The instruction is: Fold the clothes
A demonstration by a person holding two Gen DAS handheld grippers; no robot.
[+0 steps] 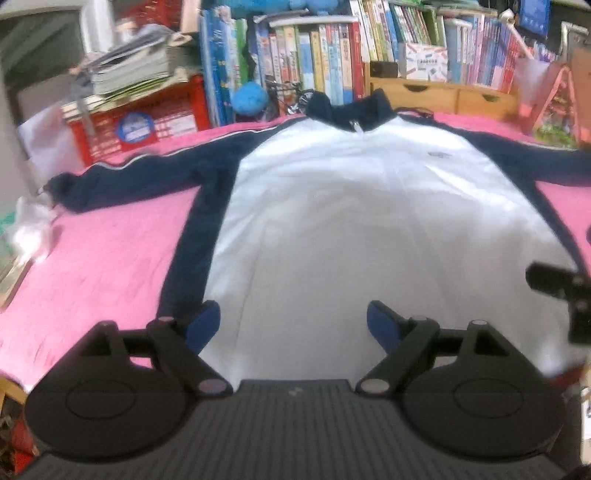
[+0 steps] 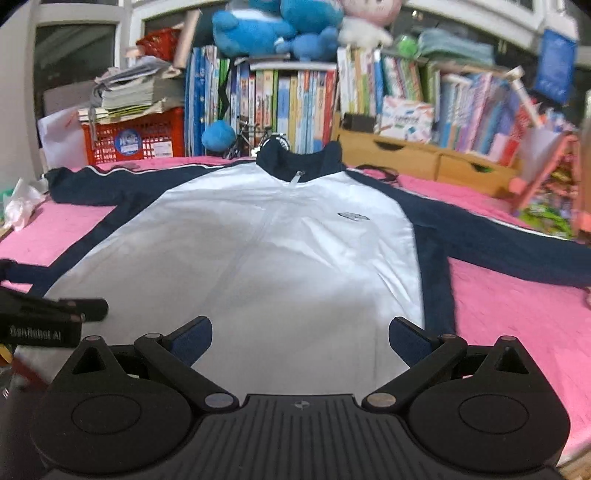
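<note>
The left tool [image 1: 293, 325] hangs just over the near hem of the jacket [image 1: 369, 229]. Its two blue pads are spread wide, and nothing is between them. The right tool [image 2: 301, 339] is beside it, over the same hem, more toward the other side. Its pads are spread wide too, and they pinch nothing. Each tool shows at the edge of the other one's view.

The jacket lies flat on a pink cloth [image 1: 96, 251] that covers the table. The front is up and the zip is closed. The middle is white. The sides, the sleeves and the collar [image 2: 299, 162] are dark blue. Both sleeves [image 1: 122, 181] stretch straight out to the sides. A small badge [image 2: 352, 216] sits on the chest.

Past the left sleeve lies a crumpled white bag [image 2: 20, 205]. Behind the jacket stands a red crate [image 2: 136, 138] with a messy pile of papers on top. Next to it is a long row of books [image 2: 280, 107], and a little wooden box with drawers [image 2: 424, 157]. Blue soft toys [image 2: 273, 26] sit on top of the books.
</note>
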